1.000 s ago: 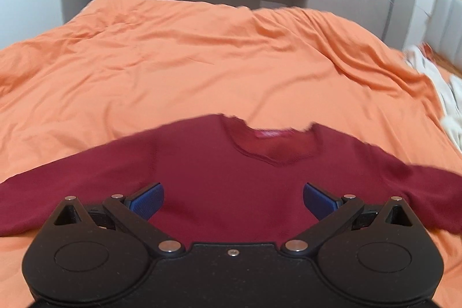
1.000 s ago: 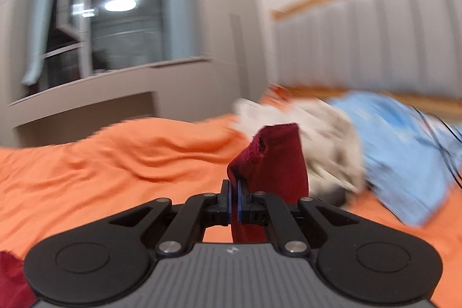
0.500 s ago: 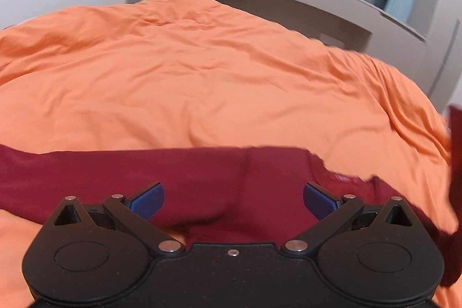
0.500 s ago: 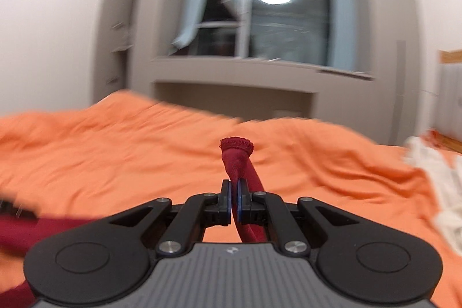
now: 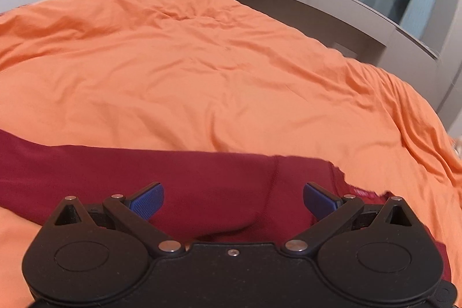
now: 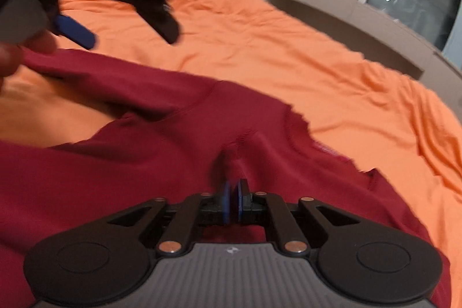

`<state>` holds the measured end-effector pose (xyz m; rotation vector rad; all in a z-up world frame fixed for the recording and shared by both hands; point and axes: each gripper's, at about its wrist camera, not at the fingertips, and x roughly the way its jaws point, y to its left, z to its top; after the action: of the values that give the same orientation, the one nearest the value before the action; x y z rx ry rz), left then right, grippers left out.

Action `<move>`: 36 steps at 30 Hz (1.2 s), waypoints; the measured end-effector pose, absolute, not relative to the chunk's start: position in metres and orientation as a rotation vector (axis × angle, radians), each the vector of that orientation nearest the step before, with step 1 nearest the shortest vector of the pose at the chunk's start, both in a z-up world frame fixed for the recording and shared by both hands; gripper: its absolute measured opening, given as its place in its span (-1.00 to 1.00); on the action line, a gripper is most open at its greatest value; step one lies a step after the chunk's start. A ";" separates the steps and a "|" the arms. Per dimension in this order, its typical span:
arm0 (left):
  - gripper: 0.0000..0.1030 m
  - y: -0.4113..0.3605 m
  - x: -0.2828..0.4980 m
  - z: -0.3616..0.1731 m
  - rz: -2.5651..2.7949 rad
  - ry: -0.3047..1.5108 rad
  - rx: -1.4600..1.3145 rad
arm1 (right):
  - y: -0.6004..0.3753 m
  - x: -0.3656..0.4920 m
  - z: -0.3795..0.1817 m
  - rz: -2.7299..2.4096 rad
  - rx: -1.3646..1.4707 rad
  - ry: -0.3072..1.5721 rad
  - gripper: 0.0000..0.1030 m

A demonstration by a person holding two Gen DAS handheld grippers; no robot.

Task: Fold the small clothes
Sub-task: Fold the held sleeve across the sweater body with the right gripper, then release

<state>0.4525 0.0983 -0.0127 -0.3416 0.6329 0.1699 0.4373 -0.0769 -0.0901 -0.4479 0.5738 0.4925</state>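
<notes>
My right gripper [image 6: 233,202] had its jaws just starting to part, only a sliver of gap, and I couldn't tell if the cloth was caught there. It pointed down at the maroon sweater [image 6: 144,163], low over its middle. My left gripper [image 5: 233,199] hung spread wide with nothing in it, tilted down over the sweater's sleeve side. The sweater itself lay spread on the orange bedspread [image 5: 202,71].
</notes>
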 end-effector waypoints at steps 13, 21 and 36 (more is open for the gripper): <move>0.99 0.050 0.477 -0.051 -0.059 0.717 -0.255 | -0.223 0.418 -0.047 0.374 -0.135 0.578 0.76; 0.99 0.023 0.502 -0.080 -0.020 0.794 -0.146 | -0.351 0.468 -0.061 0.063 0.252 0.656 0.41; 0.99 0.021 0.509 -0.094 0.009 0.865 -0.105 | -0.362 0.497 -0.061 -0.027 0.233 0.538 -0.85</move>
<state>0.5088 0.0209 -0.0939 -0.1050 0.8653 0.0087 0.4972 -0.3622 -0.0613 0.2333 0.5380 -0.0265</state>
